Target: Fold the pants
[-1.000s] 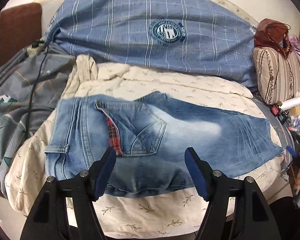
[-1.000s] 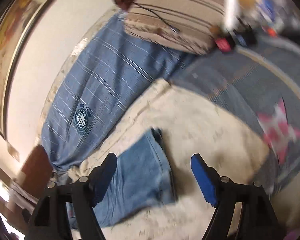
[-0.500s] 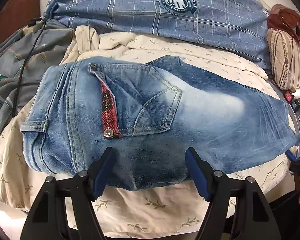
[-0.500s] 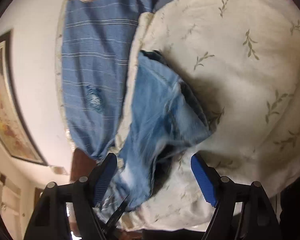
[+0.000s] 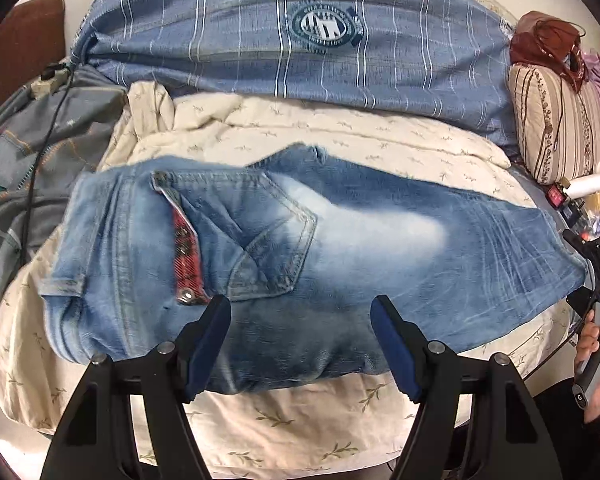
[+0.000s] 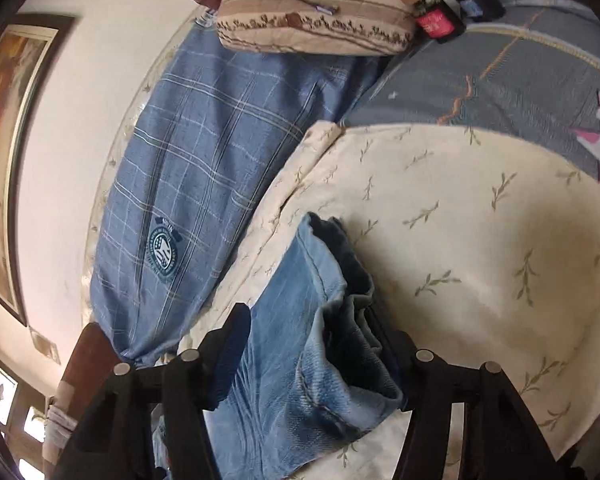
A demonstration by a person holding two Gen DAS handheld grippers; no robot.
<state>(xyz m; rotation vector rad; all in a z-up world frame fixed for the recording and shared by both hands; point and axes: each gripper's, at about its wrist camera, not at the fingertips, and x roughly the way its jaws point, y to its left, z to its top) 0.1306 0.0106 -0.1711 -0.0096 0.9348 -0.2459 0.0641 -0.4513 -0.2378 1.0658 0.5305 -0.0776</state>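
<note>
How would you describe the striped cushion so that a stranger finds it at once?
Start from the big blue plaid pillow along the wall. At its right end lies the striped cushion, beige with brown floral bands. A reddish-brown bag on top distinguishes it.

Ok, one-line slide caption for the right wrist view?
Right gripper closing around the hem end of the jeans on the cream leaf-print cover.

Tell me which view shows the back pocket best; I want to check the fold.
Left wrist view: the back pocket lies flat and whole on the jeans, red plaid trim beside it. Right wrist view shows only the leg hems, no pocket.
</note>
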